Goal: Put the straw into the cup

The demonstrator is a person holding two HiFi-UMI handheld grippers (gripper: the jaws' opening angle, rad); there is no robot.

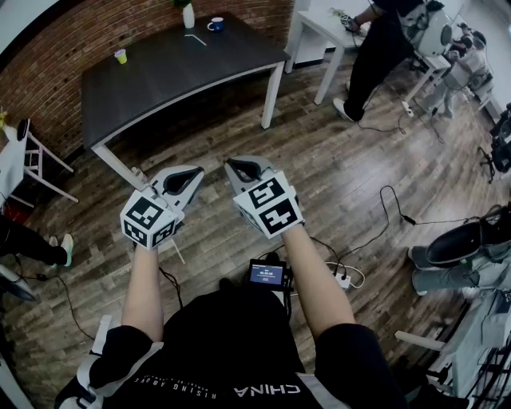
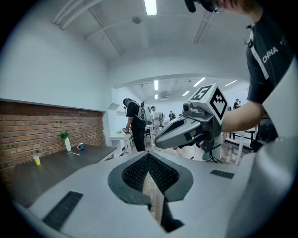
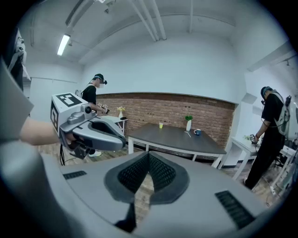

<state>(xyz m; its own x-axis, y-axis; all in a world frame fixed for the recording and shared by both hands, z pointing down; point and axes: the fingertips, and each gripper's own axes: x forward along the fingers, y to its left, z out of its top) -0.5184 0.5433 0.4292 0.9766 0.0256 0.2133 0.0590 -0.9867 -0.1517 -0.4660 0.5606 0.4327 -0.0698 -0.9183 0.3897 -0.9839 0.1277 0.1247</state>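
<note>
A dark table (image 1: 176, 72) stands well apart from a person whose left gripper (image 1: 194, 172) and right gripper (image 1: 232, 166) are both pressed together, holding nothing. On it sit a vase (image 1: 188, 15), a blue mug (image 1: 215, 25) and a yellow cup (image 1: 120, 56). The thin straw (image 1: 196, 40) lies near the vase, where a clumsy pinch could bend it or a nudge topple the cup.

Dark grey table (image 1: 176, 76) against a red-brown brick wall (image 1: 56, 48). On it: yellow-green cup (image 1: 120, 56), blue mug (image 1: 215, 25), white vase (image 1: 188, 16) with green leaves, white straw (image 1: 196, 40). Brown plank floor (image 1: 343, 160). Left gripper (image 1: 192, 172) and right gripper (image 1: 233, 165): pale grey shells, with black-and-white square markers on the 2 cubes.
</note>
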